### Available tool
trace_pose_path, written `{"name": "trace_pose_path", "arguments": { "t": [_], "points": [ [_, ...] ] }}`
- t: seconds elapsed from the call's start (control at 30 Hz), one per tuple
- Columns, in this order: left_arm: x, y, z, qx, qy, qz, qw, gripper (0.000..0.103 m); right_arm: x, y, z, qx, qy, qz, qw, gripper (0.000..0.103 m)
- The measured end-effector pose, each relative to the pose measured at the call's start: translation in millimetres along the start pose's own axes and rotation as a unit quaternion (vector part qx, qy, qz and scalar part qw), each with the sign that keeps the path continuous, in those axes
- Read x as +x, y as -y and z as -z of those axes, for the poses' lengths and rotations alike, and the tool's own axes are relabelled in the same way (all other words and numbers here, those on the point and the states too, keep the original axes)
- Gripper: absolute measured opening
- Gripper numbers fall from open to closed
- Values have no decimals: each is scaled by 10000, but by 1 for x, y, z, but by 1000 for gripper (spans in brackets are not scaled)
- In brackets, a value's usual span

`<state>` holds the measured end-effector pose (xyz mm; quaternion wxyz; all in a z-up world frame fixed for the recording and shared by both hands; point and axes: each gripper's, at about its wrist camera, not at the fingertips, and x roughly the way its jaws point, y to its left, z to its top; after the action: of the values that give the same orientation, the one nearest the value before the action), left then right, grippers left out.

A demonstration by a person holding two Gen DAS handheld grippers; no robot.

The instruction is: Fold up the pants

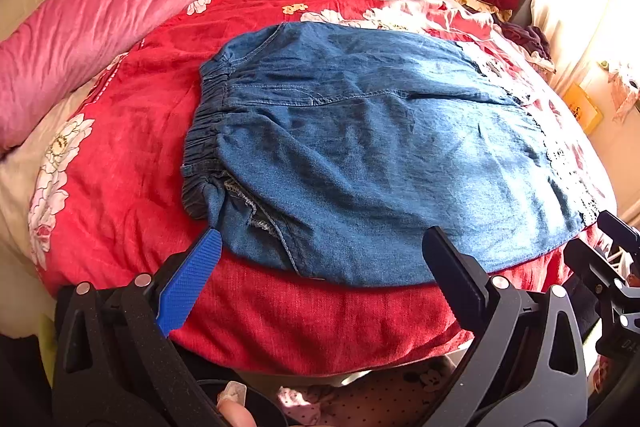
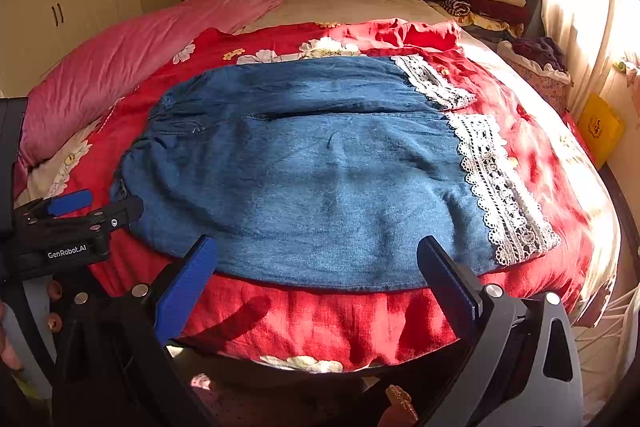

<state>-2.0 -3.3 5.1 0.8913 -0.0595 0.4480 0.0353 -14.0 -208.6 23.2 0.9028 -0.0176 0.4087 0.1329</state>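
My left claw (image 1: 322, 255): matte black frame, silver rivets, one ribbed blue pad. Right claw (image 2: 318, 259): same build. White "GenRobot.AI" lettering on the left's side.

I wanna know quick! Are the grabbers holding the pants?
Left hand-held gripper: open, holding nothing, near the pants.
Right hand-held gripper: open, holding nothing.

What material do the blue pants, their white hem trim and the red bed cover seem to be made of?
Pants: likely soft, lightweight denim; faded matte blue weave, stitched seams, gathered elastic waistband.
Hem trim: openwork white lace, probably cotton; holes and scalloped edges show.
Red cover: seemingly crinkled woven cotton, matte, printed with white flowers.
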Motion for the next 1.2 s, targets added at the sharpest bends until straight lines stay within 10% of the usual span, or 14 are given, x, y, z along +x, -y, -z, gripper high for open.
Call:
{"name": "trace_pose_path", "arguments": {
  "t": [1.2],
  "points": [
    [-3, -7, -5, -11, 21, -20, 10000, 95, 1, -2, -2, -32, 45, 16, 10000, 99]
  ]
}}
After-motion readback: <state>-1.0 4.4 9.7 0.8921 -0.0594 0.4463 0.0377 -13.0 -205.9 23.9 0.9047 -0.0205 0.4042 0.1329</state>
